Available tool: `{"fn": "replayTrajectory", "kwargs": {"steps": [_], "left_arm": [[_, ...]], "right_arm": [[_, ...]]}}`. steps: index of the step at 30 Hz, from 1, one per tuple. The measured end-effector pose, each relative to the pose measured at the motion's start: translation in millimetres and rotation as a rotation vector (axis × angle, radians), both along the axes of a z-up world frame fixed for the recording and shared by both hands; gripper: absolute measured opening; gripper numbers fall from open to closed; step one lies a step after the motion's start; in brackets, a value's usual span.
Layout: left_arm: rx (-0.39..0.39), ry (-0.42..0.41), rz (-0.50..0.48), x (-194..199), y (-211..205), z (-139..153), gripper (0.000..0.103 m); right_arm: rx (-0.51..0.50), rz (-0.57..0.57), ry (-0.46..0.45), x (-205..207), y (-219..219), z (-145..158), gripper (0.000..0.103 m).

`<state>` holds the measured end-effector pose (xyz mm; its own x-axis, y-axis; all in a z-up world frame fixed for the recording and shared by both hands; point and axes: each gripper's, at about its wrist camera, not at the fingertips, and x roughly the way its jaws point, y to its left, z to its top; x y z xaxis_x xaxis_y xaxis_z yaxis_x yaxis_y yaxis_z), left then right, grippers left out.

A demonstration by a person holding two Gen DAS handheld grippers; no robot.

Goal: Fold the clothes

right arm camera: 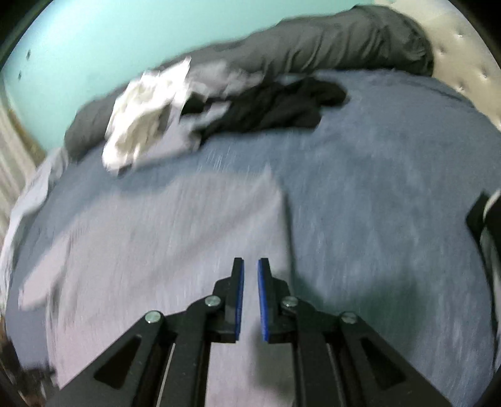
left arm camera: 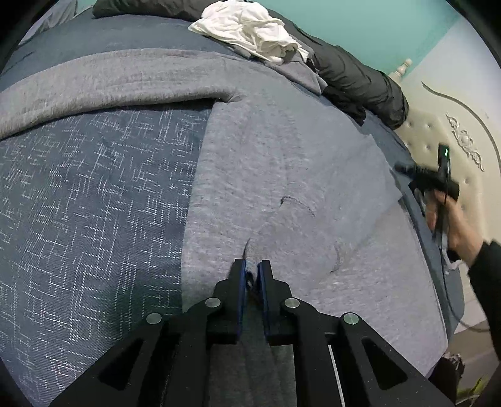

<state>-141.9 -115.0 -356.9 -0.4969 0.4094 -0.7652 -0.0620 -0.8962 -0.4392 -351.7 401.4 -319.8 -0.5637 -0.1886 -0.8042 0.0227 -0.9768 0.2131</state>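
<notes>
A light grey garment (left arm camera: pixel 281 172) lies spread flat on the bed. My left gripper (left arm camera: pixel 251 266) is shut on a pinched fold of it near its front edge, with cloth bunched between the blue pads. In the left wrist view my right gripper (left arm camera: pixel 407 170), held by a hand (left arm camera: pixel 460 231), sits at the garment's far right corner. The right wrist view is blurred by motion. There my right gripper (right arm camera: pixel 250 264) hangs over the right edge of the grey garment (right arm camera: pixel 156 234), its pads a narrow slit apart. No cloth shows between them.
The dark blue patterned bedcover (left arm camera: pixel 94 203) has a grey blanket (left arm camera: pixel 109 81) folded across it. At the far side lie a crumpled white garment (left arm camera: pixel 250 28) and a black one (left arm camera: pixel 353 81). A cream tufted headboard (left arm camera: pixel 438 131) stands on the right.
</notes>
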Motion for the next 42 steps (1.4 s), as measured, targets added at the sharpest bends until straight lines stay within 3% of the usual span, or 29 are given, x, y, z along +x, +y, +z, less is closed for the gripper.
{"fn": "replayTrajectory", "kwargs": {"steps": [3, 10, 16, 19, 25, 38, 42], "left_arm": [[0.006, -0.003, 0.012, 3, -2, 0, 0.014], [0.016, -0.011, 0.047, 15, -16, 4, 0.019], [0.017, 0.012, 0.104, 20, -35, 10, 0.024], [0.024, 0.011, 0.134, 18, -44, 10, 0.032], [0.106, 0.013, 0.110, 23, -43, 18, 0.033], [0.030, -0.027, -0.046, 23, 17, 17, 0.032], [0.031, -0.023, -0.067, 17, 22, 15, 0.011]], "right_arm": [[0.066, -0.032, -0.056, 14, 0, -20, 0.008], [0.047, -0.111, 0.060, 68, -16, 5, 0.008], [-0.093, -0.138, 0.121, 127, -56, 16, 0.016], [-0.155, -0.135, 0.106, 146, -75, 12, 0.019], [-0.206, -0.090, 0.069, 162, -97, -1, 0.021], [-0.264, -0.039, 0.055, 156, -109, -1, 0.025], [-0.270, -0.038, 0.054, 158, -108, -1, 0.025]]}}
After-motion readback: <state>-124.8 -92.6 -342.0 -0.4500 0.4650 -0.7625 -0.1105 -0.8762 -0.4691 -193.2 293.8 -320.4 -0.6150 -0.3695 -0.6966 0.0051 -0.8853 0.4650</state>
